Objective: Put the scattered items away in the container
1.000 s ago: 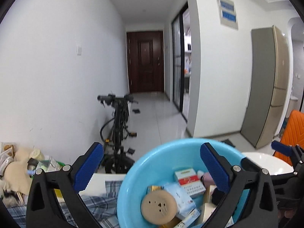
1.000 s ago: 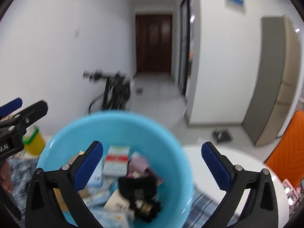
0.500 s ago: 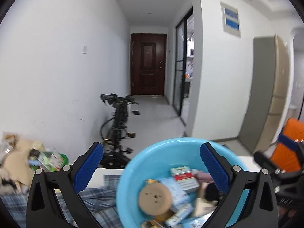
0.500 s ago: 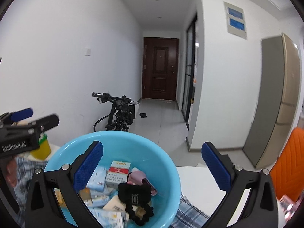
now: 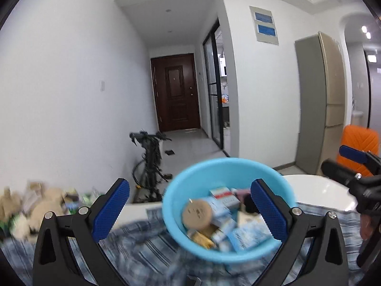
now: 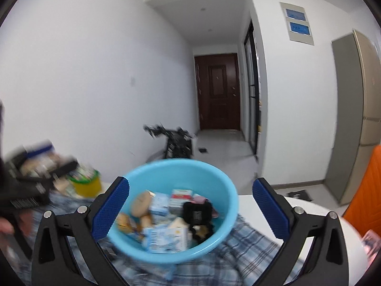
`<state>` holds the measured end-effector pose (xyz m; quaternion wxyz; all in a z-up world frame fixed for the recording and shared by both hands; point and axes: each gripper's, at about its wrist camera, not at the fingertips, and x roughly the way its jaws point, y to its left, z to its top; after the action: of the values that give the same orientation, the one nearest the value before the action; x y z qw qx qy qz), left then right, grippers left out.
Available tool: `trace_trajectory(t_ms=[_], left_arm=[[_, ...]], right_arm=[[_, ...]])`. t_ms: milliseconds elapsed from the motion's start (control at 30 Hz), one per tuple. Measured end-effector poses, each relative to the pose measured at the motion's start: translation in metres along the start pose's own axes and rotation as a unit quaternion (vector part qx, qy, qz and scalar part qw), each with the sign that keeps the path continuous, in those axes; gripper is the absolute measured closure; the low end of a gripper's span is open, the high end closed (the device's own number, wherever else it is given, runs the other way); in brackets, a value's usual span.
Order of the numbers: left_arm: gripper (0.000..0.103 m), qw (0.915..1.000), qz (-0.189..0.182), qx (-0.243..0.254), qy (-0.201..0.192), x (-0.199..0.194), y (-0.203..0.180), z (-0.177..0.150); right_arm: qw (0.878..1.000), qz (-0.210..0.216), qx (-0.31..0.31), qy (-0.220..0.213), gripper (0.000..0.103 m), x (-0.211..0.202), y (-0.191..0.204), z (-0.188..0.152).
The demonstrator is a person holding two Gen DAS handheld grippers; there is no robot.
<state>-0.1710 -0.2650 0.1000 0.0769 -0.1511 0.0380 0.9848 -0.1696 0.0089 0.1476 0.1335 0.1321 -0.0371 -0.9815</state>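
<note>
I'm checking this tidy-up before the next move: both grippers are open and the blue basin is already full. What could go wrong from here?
1. The blue basin is piled with boxes; the white box at its near side sits high, so another drop may spill things out.
2. The basin rests on a rumpled checked cloth; a nudge could tip or slide it.
3. Both views are blurred with motion, and the left gripper and right gripper flank the basin closely; a finger may clip its rim.

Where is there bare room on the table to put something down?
The white tabletop right of the blue basin, beyond the plaid cloth, is bare. The basin is packed with boxes, and the left end by the yellow tub is crowded.
</note>
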Motion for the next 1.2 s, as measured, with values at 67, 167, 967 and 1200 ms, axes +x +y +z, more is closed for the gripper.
trace_trajectory(t_ms=[67,167,967,1200], left_arm=[[0.000,0.9992,-0.027,-0.027,-0.010,-0.020,0.004,-0.007],[0.000,0.9984,-0.033,-0.040,-0.021,-0.046,0.003,-0.017],[0.000,0.9956,-0.073,-0.058,0.012,-0.133,-0.022,-0.123],[0.000,0.9962,-0.065,-0.053,0.025,-0.134,-0.028,-0.140]], right_arm=[[1.000,0.010,0.001,-0.005,0.000,-0.019,0.003,0.001],[1.000,0.009,0.000,-0.008,0.000,-0.044,0.008,-0.004],[1.000,-0.006,-0.013,0.005,0.000,-0.126,0.037,-0.105],[1.000,-0.023,-0.017,0.011,0.000,-0.133,0.036,-0.127]])
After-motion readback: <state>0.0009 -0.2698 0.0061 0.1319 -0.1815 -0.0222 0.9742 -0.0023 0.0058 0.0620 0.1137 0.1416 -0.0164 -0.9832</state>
